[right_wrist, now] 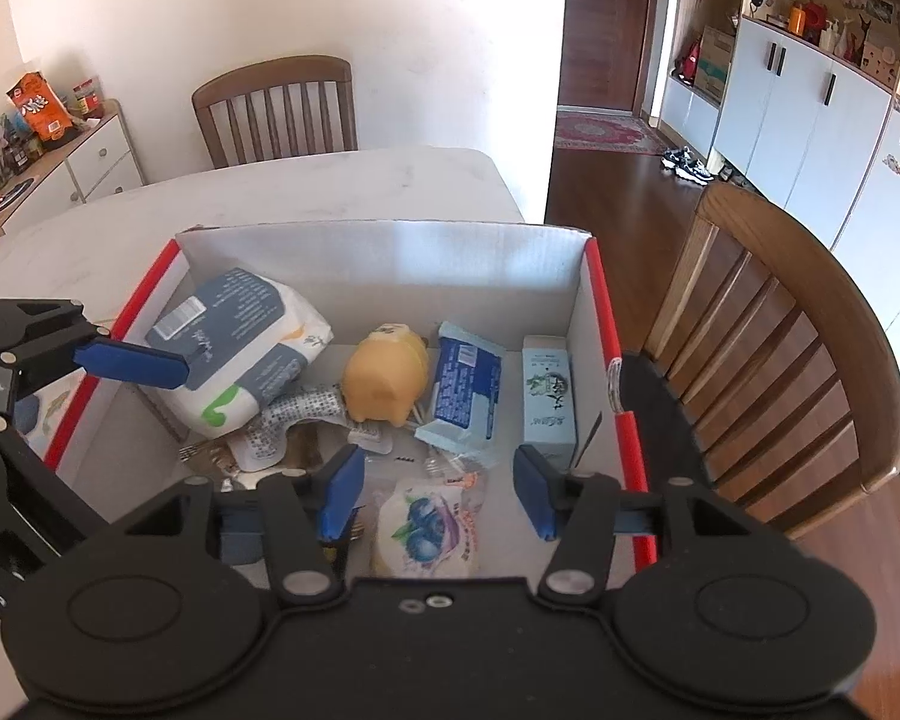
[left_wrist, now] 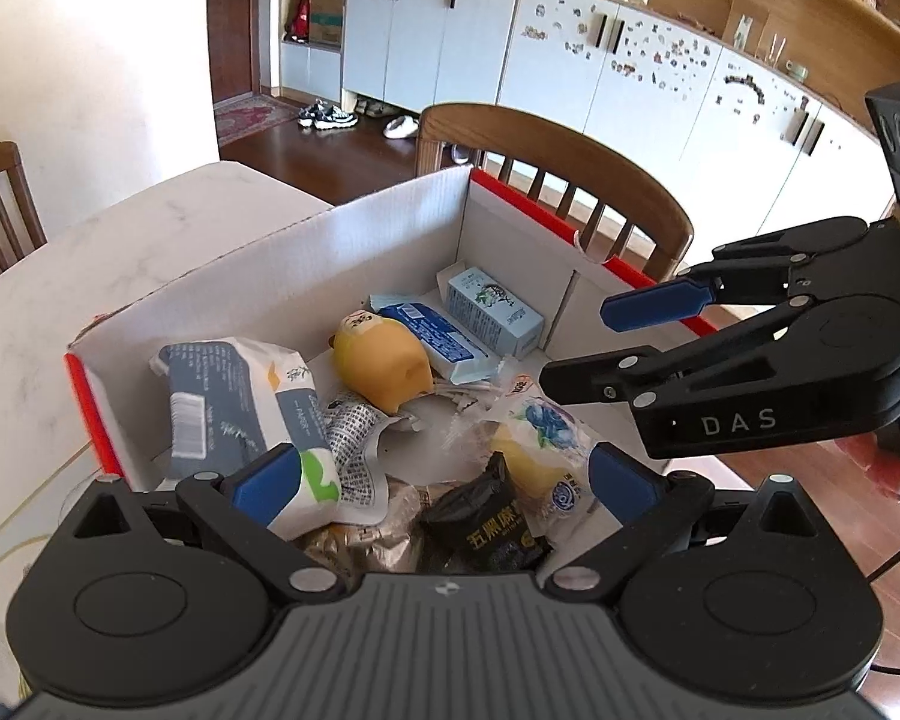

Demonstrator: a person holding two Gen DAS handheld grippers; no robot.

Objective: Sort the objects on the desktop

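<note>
A red-edged cardboard box (left_wrist: 390, 228) (right_wrist: 390, 258) on the table holds a tissue pack (left_wrist: 234, 396) (right_wrist: 240, 348), a yellow pig toy (left_wrist: 384, 360) (right_wrist: 384, 378), a blue wrapped bar (left_wrist: 432, 330) (right_wrist: 465, 387), a pale blue carton (left_wrist: 492, 306) (right_wrist: 547, 390), a blueberry bread packet (left_wrist: 540, 444) (right_wrist: 429, 531) and a black snack packet (left_wrist: 486, 528). My left gripper (left_wrist: 444, 480) is open and empty above the box's near side. My right gripper (right_wrist: 438, 492) is open and empty above the blueberry packet; it shows at the right of the left wrist view (left_wrist: 576, 348).
The box stands on a white marble table (left_wrist: 90, 276) (right_wrist: 330, 186). A wooden chair (left_wrist: 570, 180) (right_wrist: 780, 330) stands close beyond the box's red side. Another chair (right_wrist: 276, 108) is at the table's far end. Cabinets (left_wrist: 570, 60) line the wall.
</note>
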